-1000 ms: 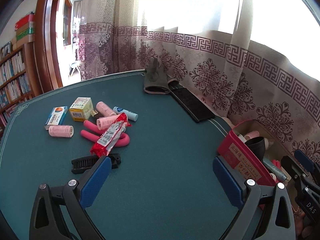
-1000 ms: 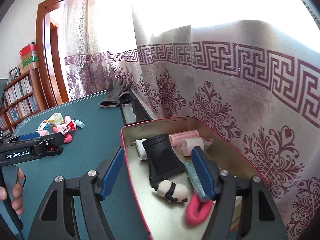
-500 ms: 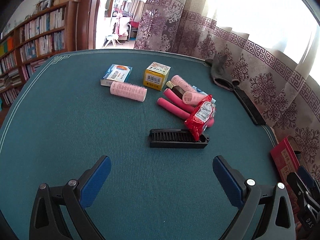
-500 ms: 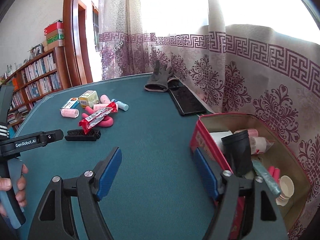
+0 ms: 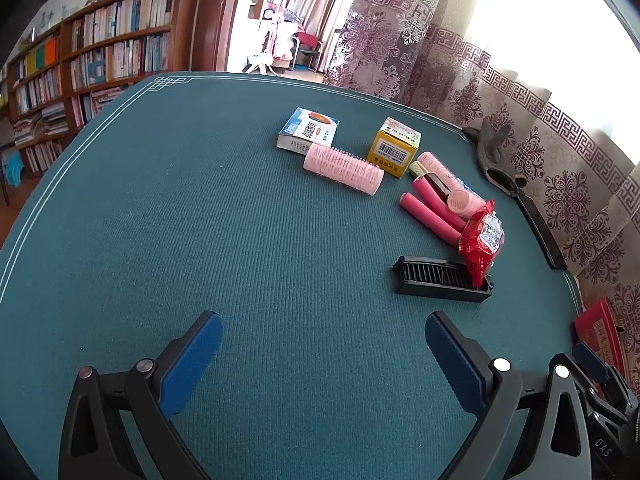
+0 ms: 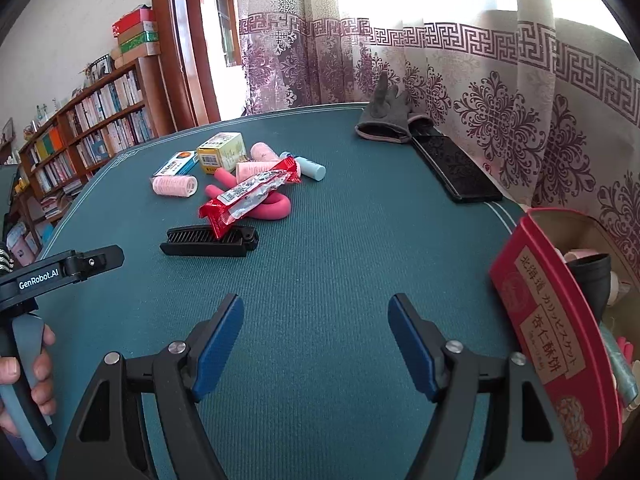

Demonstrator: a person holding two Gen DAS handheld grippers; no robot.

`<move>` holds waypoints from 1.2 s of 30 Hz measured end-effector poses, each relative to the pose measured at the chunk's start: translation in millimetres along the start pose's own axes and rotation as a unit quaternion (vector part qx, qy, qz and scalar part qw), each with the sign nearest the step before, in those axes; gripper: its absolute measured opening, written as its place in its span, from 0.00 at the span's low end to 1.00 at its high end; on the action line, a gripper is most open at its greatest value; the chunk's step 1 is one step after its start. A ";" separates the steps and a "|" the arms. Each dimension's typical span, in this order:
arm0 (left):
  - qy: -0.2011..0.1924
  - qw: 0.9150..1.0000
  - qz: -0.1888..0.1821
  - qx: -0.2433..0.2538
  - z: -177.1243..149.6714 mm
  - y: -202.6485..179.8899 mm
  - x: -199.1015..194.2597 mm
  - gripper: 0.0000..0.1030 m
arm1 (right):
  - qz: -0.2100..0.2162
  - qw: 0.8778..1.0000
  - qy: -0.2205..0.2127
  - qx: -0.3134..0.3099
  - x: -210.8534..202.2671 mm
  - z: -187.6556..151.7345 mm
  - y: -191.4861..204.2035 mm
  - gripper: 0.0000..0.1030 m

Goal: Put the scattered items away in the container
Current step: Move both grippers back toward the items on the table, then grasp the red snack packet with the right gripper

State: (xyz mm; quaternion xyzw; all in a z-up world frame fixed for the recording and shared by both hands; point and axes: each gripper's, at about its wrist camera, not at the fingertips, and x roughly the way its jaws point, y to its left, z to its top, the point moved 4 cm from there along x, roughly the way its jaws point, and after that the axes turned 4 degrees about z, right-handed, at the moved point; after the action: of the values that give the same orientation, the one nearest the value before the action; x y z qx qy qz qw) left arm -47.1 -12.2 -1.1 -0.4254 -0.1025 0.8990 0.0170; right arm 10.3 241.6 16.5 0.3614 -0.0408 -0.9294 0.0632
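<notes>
1. Nearest the cameras, both tongs hang over bare green counter (image 6: 320, 240). The left tongs (image 5: 322, 350) gape wide with nothing between the blue pads; the right tongs (image 6: 316, 332) are likewise spread and empty. A person's hand (image 6: 28, 376) grips the left tool's handle at the right view's left edge.
2. Just beyond lies a black comb (image 6: 208, 242), flat on the counter, with the tip of a red snack packet (image 6: 250, 192) resting on one end of it.
3. Under the packet is a bent pink foam roller (image 6: 272, 206). Around it cluster pink hair curlers (image 5: 342, 168), a pale blue tube (image 6: 310, 168), a yellow box (image 5: 394, 146) and a blue and white box (image 5: 308, 130), all close together.
4. At the right edge stands the red tin (image 6: 552, 320), well apart from the pile. Inside it a black cup (image 6: 590, 282) and a few pale and pink items show; the rest is hidden by its wall.
5. Farther back, by the curtain (image 6: 500, 80), lie a flat black case (image 6: 456, 168) and a grey glove (image 6: 382, 120).
6. Bookshelves (image 5: 80, 60) stand beyond.
</notes>
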 end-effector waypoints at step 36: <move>0.013 1.000 -0.006 0.008 -6.1 -3.6 9.7 0.99 | 0.047 0.999 0.011 0.002 81.2 65.0 42.0 0.29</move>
State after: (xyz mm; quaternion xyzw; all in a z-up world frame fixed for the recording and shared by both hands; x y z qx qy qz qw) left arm -48.8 -6.6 -11.5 -0.4362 -0.0976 0.8942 0.0271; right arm -89.3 190.1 15.3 0.3689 -0.0584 -0.9215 0.1063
